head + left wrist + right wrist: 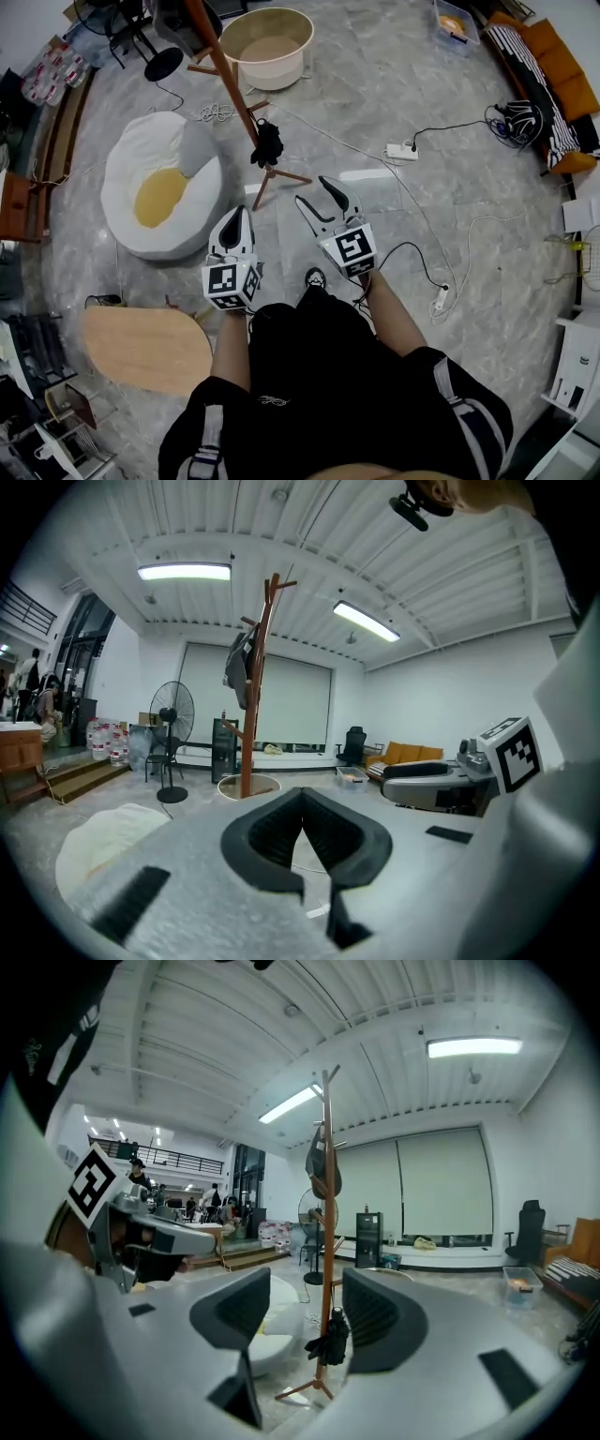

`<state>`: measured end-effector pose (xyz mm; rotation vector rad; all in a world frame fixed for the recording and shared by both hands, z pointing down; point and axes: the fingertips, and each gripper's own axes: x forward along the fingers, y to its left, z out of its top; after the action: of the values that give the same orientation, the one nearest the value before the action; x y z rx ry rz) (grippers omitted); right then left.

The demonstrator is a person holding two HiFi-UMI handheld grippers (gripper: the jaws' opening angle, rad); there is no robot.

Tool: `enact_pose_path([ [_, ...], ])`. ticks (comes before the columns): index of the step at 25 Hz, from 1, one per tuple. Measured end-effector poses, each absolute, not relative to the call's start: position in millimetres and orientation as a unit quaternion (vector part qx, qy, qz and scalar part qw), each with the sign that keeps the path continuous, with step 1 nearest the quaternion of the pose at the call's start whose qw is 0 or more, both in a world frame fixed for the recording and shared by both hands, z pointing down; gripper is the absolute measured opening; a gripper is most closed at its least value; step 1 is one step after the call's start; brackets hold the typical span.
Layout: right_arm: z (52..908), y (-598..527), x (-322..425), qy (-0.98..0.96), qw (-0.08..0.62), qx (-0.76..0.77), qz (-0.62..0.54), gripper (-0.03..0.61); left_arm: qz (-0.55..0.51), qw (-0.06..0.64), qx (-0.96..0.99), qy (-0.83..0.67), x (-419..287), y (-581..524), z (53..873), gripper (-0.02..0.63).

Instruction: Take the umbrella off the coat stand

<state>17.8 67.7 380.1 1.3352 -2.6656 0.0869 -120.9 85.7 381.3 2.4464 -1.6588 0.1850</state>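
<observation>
Happening now: approach stage by my read. Nothing's grabbed yet, and both grippers are held out facing the coat stand [228, 70].
Beanbag [159, 187]: on the floor left of the coat stand, well apart from it, so not in the way.
Left gripper [235, 210]: jaws pressed together with nothing between them, on the person's side of the coat stand and well short of it. Probably just the spare hand for this job.
Coat stand: wooden pole with stub branches and splayed feet. A dark bag [240, 667] hangs high on it (not what we're after).
Umbrella [267, 142]: black and folded, dangling from a low branch of the coat stand just beside the pole, above the feet.
Right gripper [312, 190]: jaws standing well apart and empty. In the right gripper view the umbrella sits in the gap between them but is far off, so I'd guess it's lined up for the grab.
Power strip [401, 150]: on the floor right of the coat stand, with cables snaking around it (a trip risk, I'd say).
Next: my guess is close in, reach low, clamp the umbrella and lift it off its branch.
</observation>
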Motion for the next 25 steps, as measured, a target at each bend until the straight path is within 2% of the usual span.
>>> enact_pose_path([
  [10, 395, 0, 5, -0.902, 0.087, 0.422, 0.027, 0.249, 0.08, 0.103, 0.817, -0.562, -126, 27, 397, 0.005],
  [18, 413, -91, -29, -0.91, 0.098, 0.403, 0.006, 0.247, 0.094, 0.11, 0.829, -0.54, -145, -62, 414, 0.006],
  [25, 450, -153, -44, -0.91, 0.138, 0.39, 0.019, 0.247, 0.118, 0.13, 0.849, -0.498, -145, -142, 439, 0.006],
])
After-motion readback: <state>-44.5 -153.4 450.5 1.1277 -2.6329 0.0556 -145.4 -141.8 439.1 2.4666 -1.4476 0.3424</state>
